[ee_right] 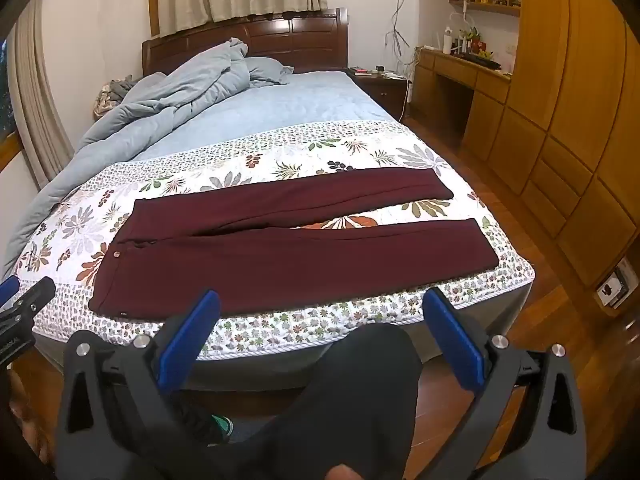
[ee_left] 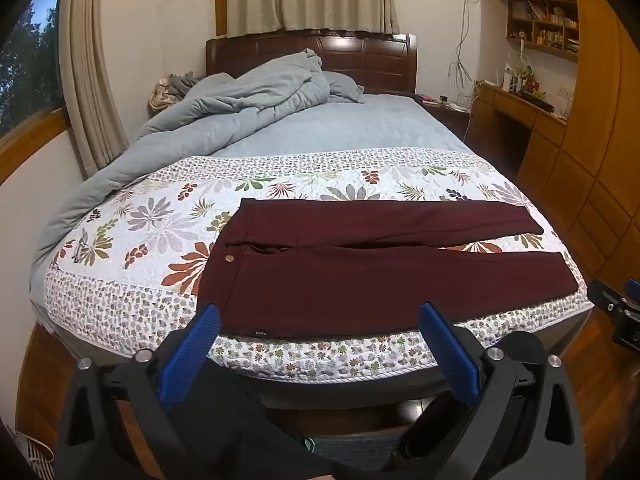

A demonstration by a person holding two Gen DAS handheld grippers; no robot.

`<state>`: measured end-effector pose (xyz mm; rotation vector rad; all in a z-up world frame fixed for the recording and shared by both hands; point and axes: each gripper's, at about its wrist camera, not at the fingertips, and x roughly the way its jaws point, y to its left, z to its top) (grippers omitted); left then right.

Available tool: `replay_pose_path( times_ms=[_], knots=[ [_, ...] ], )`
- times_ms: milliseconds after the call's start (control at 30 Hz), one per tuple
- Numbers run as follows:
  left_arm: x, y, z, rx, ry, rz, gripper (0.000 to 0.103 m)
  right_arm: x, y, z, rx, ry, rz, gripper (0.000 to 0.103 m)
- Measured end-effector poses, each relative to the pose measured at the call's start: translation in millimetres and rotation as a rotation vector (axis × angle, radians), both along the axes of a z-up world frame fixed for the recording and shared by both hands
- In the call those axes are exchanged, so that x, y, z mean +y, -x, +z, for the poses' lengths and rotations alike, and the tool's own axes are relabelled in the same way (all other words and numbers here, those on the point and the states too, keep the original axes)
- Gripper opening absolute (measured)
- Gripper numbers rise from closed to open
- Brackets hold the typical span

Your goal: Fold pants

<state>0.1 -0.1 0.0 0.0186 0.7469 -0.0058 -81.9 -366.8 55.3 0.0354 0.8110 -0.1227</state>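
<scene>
Dark maroon pants [ee_left: 372, 272] lie flat across the foot of the bed on a floral quilt [ee_left: 132, 232], waistband at the left, both legs stretching right with a gap between them. My left gripper [ee_left: 320, 316] hovers before the bed's near edge, below the waist end, open with nothing between its blue pads [ee_left: 188, 356]. In the right wrist view the same pants [ee_right: 288, 248] spread across the quilt [ee_right: 280, 328]. My right gripper [ee_right: 320, 312] is open and empty, short of the near leg.
A rumpled grey-blue duvet [ee_left: 224, 108] is heaped at the bed's left and head end. A wooden wardrobe [ee_right: 568, 80] and desk [ee_right: 460, 68] line the right wall. A person's dark-clothed legs [ee_right: 352, 400] stand against the bed. Wooden floor [ee_right: 540, 292] on the right.
</scene>
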Motion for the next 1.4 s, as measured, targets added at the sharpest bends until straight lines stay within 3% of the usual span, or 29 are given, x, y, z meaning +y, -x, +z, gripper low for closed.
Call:
replay_pose_path(
  times_ms=[1400],
  knots=[
    [-1,1,0,0.000,0.019,-0.001,0.099,-3,2,5,-0.014,0.024,-0.011,0.101]
  ],
)
